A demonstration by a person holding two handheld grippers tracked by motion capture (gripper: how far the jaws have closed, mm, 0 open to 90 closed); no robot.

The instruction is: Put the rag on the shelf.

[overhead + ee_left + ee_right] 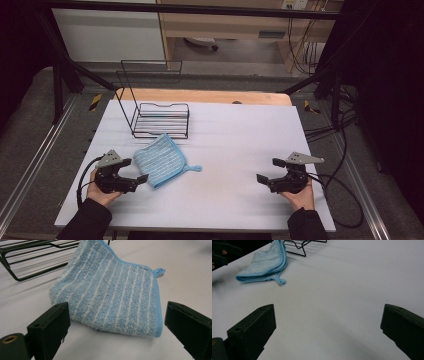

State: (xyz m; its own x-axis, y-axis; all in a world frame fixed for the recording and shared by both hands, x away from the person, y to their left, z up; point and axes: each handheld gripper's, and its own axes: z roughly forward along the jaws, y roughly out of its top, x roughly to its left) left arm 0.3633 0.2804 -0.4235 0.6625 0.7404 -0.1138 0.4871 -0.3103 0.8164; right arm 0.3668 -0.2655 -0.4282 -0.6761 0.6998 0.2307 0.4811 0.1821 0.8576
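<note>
A folded blue cloth with white stripes point(163, 160) lies on the white table point(235, 145), its hanging loop pointing right. My left gripper point(136, 171) rests just left of the cloth, jaws open toward it. In the left gripper view the cloth point(112, 297) lies flat just beyond the wide-apart jaws of my left gripper point(116, 323), untouched. My right gripper point(267, 170) sits at the table's right, open, pointing left with nothing between its jaws. The right gripper view has the cloth point(263, 262) far off at the upper left, beyond my right gripper point(328, 326).
A black wire rack point(159, 117) stands on the table behind the cloth, its tall back frame rising toward the far edge. A wooden strip point(210, 96) runs along the table's back. Cables point(345, 190) trail off the right side.
</note>
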